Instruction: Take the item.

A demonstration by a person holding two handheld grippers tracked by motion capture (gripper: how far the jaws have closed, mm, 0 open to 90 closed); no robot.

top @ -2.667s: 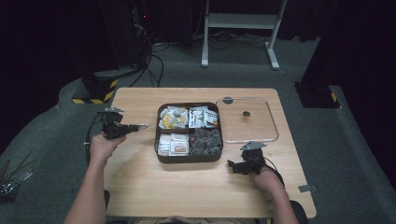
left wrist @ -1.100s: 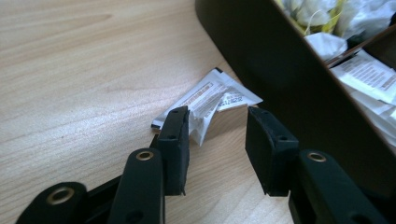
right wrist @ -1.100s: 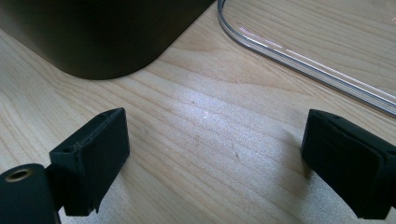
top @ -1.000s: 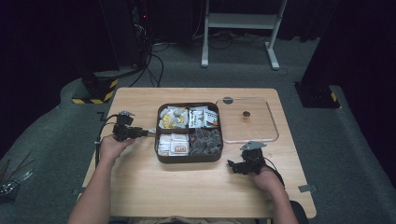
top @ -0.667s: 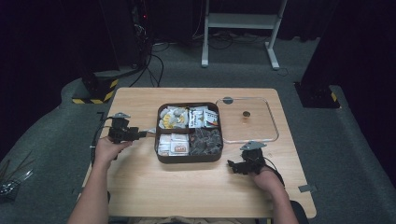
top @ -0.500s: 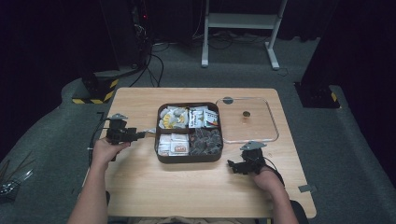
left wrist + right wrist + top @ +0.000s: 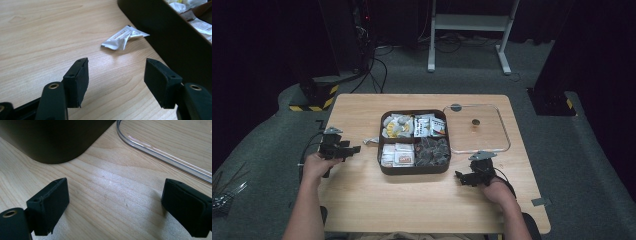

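A dark four-part snack box (image 7: 414,169) stands mid-table, filled with packets and wrapped snacks. Its clear lid (image 7: 478,128) lies flat to its right. A small white sachet (image 7: 123,38) (image 7: 371,141) lies on the wood just left of the box. My left gripper (image 7: 353,149) (image 7: 116,83) is open, low over the table, with the sachet a short way ahead of its jaws and the box wall (image 7: 172,42) on their right side. My right gripper (image 7: 460,176) (image 7: 113,213) is open and empty near the box's front right corner (image 7: 55,140), by the lid's rim (image 7: 162,155).
The table's front half is bare wood (image 7: 412,205). Cables trail off the left edge (image 7: 309,147). A grey tape patch (image 7: 539,202) sits at the front right corner. Dark floor, black stands and a white frame (image 7: 469,25) lie beyond the far edge.
My left gripper moved right to the box's edge, then drew back left with open jaws, leaving the white sachet on the table beside the box. The right gripper stayed still.
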